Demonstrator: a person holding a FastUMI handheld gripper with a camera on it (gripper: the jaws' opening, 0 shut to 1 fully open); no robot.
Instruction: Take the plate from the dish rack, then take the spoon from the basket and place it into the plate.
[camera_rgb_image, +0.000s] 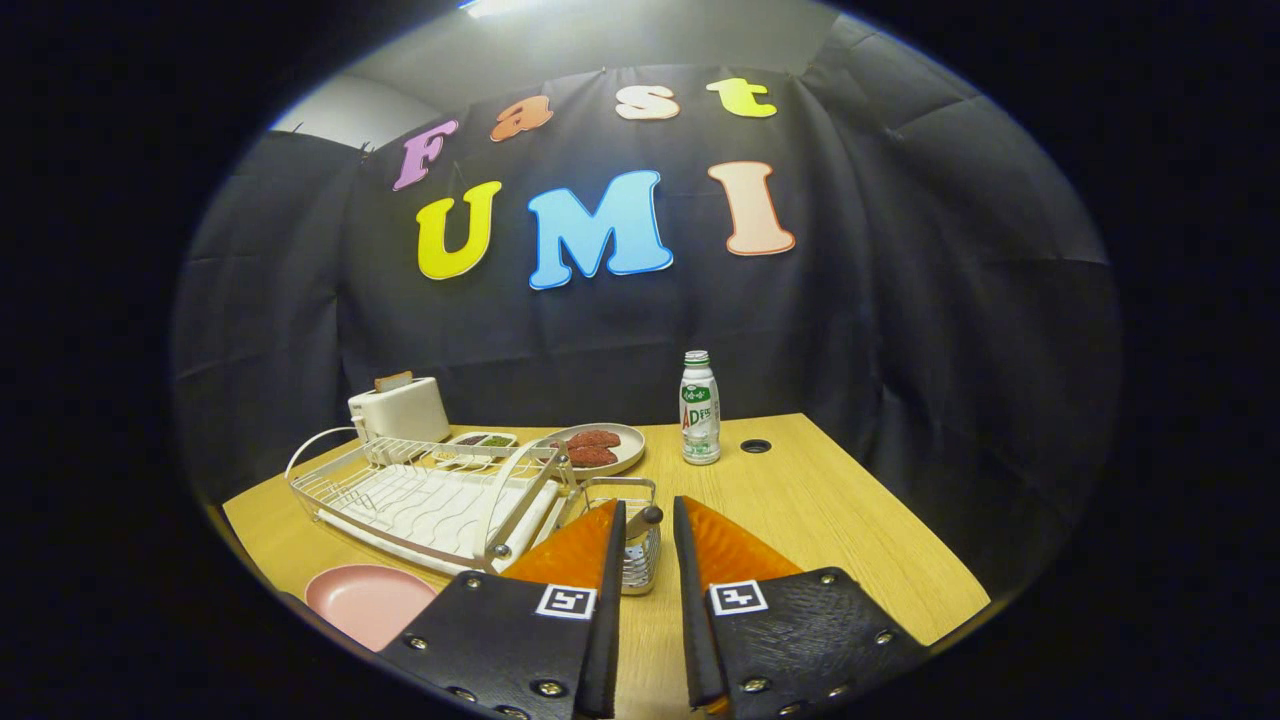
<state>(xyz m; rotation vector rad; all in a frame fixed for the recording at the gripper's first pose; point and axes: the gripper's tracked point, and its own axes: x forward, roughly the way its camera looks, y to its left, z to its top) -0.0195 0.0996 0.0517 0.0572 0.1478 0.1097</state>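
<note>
A pink plate (368, 602) lies flat on the wooden table (820, 510), left of my fingers and in front of the white wire dish rack (425, 495). A small wire basket (632, 560) hangs at the rack's right end, just ahead of my fingers. The spoon's dark handle tip (648, 517) sticks up out of the basket and stands in the gap between my fingertips. My gripper (650, 506) is open, with its fingers on either side of the handle and not pressing on it. The spoon's bowl is hidden inside the basket.
Behind the rack stand a white toaster (400, 408) with a slice in it, a small divided sauce dish (484, 440) and a beige plate of red patties (598, 448). A white drink bottle (700, 420) stands further right, next to a cable hole (755, 446).
</note>
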